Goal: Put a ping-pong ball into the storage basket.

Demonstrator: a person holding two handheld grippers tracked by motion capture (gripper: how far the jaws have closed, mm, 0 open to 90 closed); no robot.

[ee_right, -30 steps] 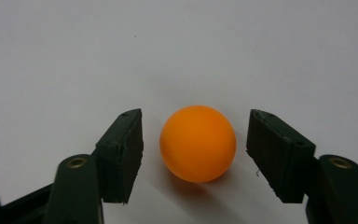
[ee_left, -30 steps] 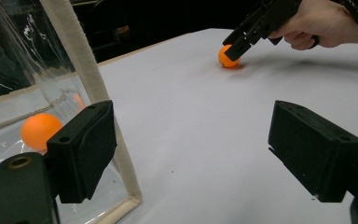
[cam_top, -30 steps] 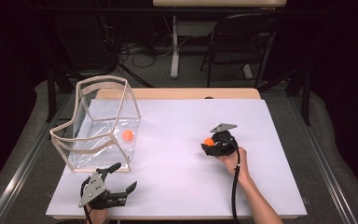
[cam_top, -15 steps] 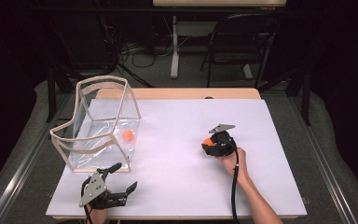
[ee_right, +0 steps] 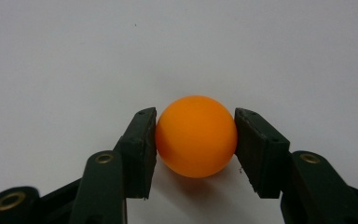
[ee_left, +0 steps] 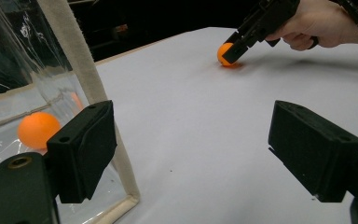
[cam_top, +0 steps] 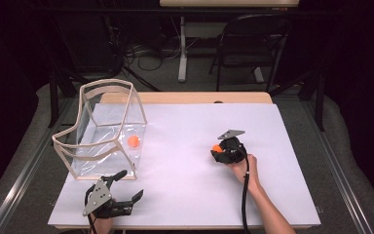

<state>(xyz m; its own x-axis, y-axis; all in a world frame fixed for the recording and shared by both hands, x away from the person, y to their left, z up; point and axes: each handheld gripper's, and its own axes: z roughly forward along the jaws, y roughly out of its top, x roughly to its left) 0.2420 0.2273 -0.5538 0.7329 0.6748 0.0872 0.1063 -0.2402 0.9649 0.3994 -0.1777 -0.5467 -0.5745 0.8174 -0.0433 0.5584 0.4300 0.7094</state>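
An orange ball (ee_right: 196, 136) rests on the white table sheet (cam_top: 185, 146), and my right gripper (ee_right: 196, 113) is shut on it, both pads touching its sides. In the high view that ball (cam_top: 216, 148) and the right gripper (cam_top: 217, 152) sit right of centre. A second orange ball (cam_top: 133, 141) lies inside a clear container (cam_top: 104, 87) with a beige rim, at the left. My left gripper (cam_top: 130, 184) is open near the front left edge, just in front of the container. Its view shows the container ball (ee_left: 37, 129) and, farther off, the held ball (ee_left: 224, 53).
The container's beige corner post (ee_left: 81, 70) stands close to the left gripper's left jaw. Bare white sheet spreads between the two grippers. A dark chair (cam_top: 253, 44) and cables lie beyond the table's far edge.
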